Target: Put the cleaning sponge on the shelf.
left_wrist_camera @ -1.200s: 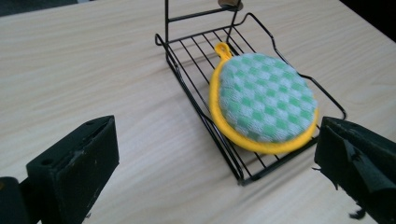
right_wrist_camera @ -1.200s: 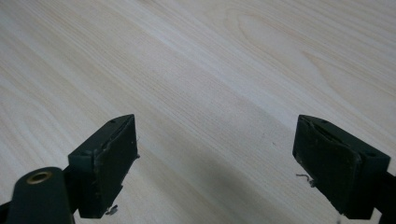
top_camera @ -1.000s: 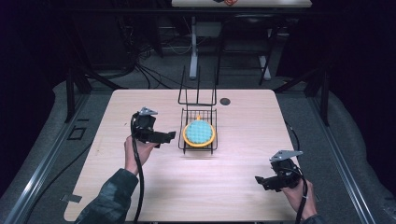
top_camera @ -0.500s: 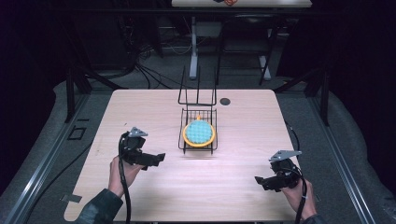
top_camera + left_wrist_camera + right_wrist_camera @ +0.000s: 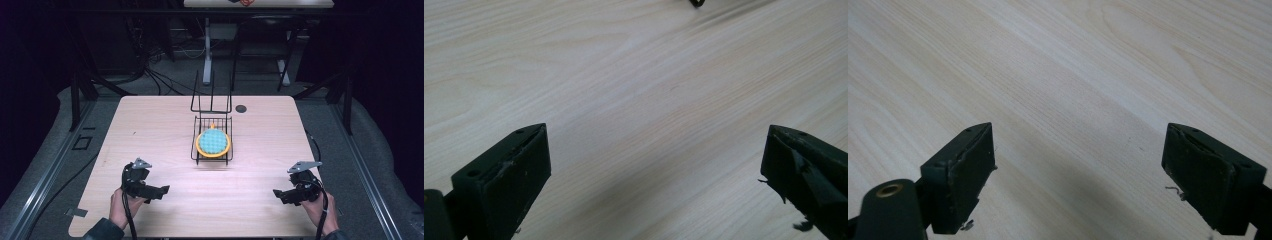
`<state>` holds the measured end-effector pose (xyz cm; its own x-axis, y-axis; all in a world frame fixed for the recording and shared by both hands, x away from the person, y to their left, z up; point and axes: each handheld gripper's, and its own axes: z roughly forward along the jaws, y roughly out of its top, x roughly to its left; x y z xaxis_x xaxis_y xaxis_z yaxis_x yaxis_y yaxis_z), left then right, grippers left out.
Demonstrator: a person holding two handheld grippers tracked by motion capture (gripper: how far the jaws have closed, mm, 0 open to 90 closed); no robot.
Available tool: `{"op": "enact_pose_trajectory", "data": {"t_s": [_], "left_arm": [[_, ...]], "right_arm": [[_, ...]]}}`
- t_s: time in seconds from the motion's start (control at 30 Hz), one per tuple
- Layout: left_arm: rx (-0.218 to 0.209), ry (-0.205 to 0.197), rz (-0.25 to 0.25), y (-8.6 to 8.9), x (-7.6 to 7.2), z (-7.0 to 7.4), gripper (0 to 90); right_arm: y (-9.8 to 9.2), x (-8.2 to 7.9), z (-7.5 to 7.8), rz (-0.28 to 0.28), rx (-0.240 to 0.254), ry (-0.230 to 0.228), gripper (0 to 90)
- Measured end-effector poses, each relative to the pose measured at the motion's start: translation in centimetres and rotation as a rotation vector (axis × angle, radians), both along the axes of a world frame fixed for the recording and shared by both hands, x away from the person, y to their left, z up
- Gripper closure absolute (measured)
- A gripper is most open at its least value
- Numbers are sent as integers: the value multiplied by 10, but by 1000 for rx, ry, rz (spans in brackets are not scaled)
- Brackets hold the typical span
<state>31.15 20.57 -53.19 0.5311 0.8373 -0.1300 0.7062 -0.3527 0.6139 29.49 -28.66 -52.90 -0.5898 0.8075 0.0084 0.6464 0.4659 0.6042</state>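
The whole table (image 5: 165, 125) is laid out in the high view: a black wire rack (image 5: 212, 142) stands near the middle of the light wooden top, and a round orange-rimmed strainer with a blue mesh face (image 5: 213, 143) lies flat inside it. The strainer's short orange tab is directed toward the far edge of the table, so its long axis runs from the near side to the far side, in line with the rack's upright wire back (image 5: 212, 97). A small dark disc (image 5: 241, 108) is seen on the table just to the right of that back.

The left gripper (image 5: 161, 190) is held low over the near left part of the table, the right gripper (image 5: 278, 194) over the near right part — both well apart from the rack, with bare wood between. Each is carried in a hand (image 5: 120, 210), and a cable trails back from each toward the near edge. In this view the jaw tips are directed inward, toward each other across the table.

The jaw spacing, too small to be judged from above, is supplied by the gripper views. In the left gripper view the left gripper (image 5: 654, 170) is spread wide, nothing but wood grain lying between its two black jaws; a small dark fragment (image 5: 696, 3) is cut off at the top edge and cannot be identified. In the right gripper view the right gripper (image 5: 1079, 165) is likewise spread wide over bare wood — nothing is pinched by either.
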Motion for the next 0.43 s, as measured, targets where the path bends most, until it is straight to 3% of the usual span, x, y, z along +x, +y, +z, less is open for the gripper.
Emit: {"op": "enact_pose_trajectory", "data": {"t_s": [0.03, 0.2, 0.43], "left_arm": [[8, -1, -6, 1, -1, -1, 0], [-33, -12, 8, 6, -1, -1, 0], [-36, 1, 10, 8, 1, -5, 0]], "right_arm": [[0, 0, 0, 0, 0, 0, 132], [-3, 1, -1, -10, 0, 0, 132], [-3, 0, 0, -3, -2, 5, 132]]}}
